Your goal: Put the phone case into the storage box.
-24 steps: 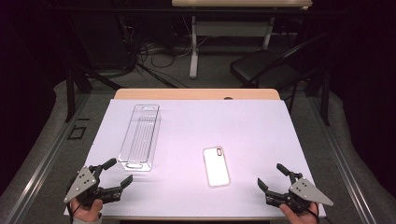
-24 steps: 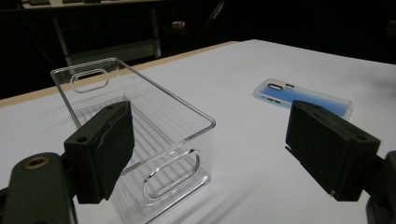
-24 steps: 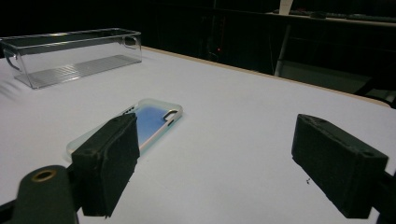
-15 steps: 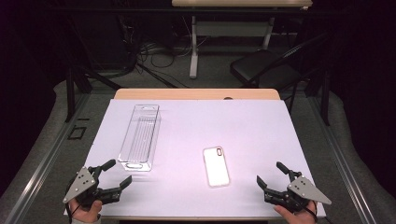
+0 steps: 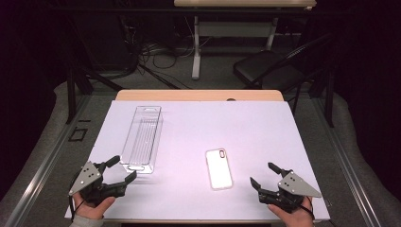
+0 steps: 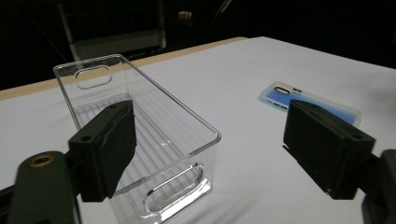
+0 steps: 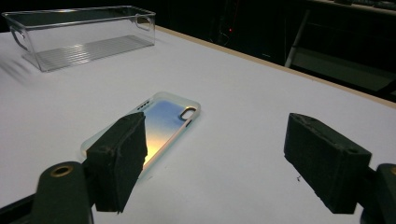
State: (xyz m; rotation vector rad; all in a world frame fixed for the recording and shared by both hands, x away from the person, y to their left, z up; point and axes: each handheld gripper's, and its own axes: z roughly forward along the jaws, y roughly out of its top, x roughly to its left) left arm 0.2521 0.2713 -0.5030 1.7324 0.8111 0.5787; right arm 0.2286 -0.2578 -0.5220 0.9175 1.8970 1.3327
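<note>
So nothing is gripped yet: the left claw [image 5: 120,170] gapes just short of the bin [image 5: 142,138], the right claw [image 5: 264,175] gapes beside the case [image 5: 219,168] lying ahead to its left, pickup and placing pending.

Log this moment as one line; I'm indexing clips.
left gripper: open, near bin | right gripper: open, near phone case | both on table

My right tool [image 5: 265,174] has drifted slightly nearer my edge of the surface [image 5: 246,132], away from the phone case [image 5: 219,169] ahead-left of it. My left tool [image 5: 122,169] dipped slightly as well.
</note>
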